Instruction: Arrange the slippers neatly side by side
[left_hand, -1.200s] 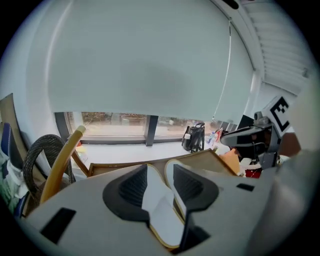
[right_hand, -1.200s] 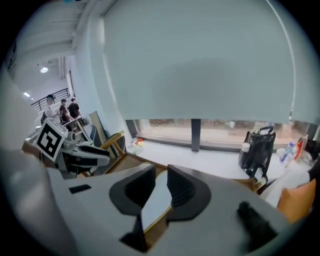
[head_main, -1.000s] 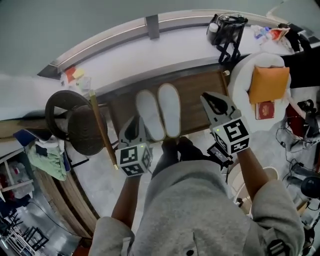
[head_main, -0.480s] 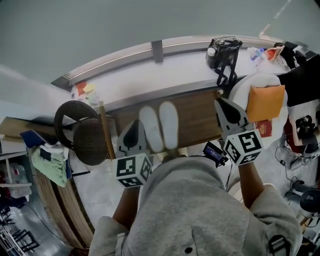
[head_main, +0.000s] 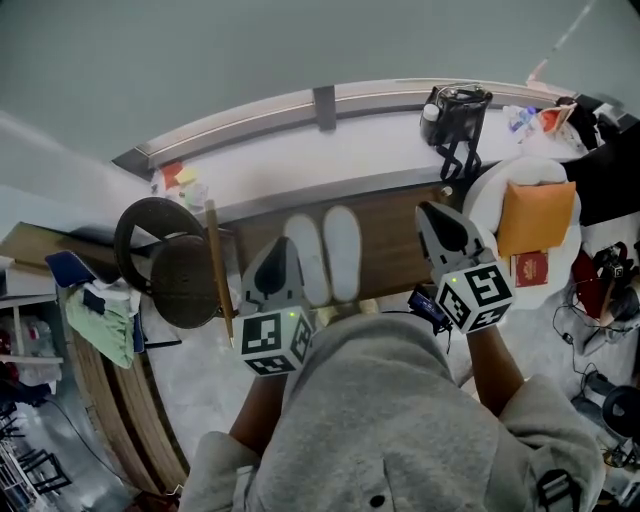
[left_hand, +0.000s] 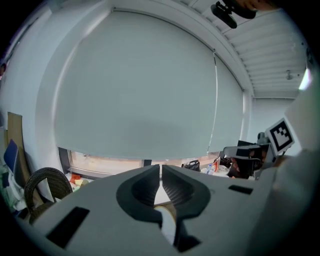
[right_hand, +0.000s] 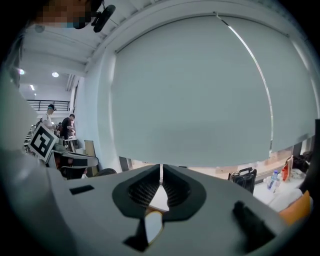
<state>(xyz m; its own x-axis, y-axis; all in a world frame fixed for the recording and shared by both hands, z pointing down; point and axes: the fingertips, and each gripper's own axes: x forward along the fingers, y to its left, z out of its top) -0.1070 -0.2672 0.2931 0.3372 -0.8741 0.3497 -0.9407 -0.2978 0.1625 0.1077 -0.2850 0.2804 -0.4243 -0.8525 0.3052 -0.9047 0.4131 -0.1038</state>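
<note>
As both tools are held out ahead of the body and tipped slightly downward, the left gripper (head_main: 283, 246) is seen in the head view over the left edge of the pair, and the right gripper (head_main: 428, 212) well apart to the right. The left jaws have just been closing. Both sets of jaw tips are found pressed together, with nothing between them. Two white flat slippers (head_main: 323, 255) are noted, laid parallel and just beside each other on a dark brown wooden board (head_main: 390, 240). Counted: two grippers, two slippers.
</note>
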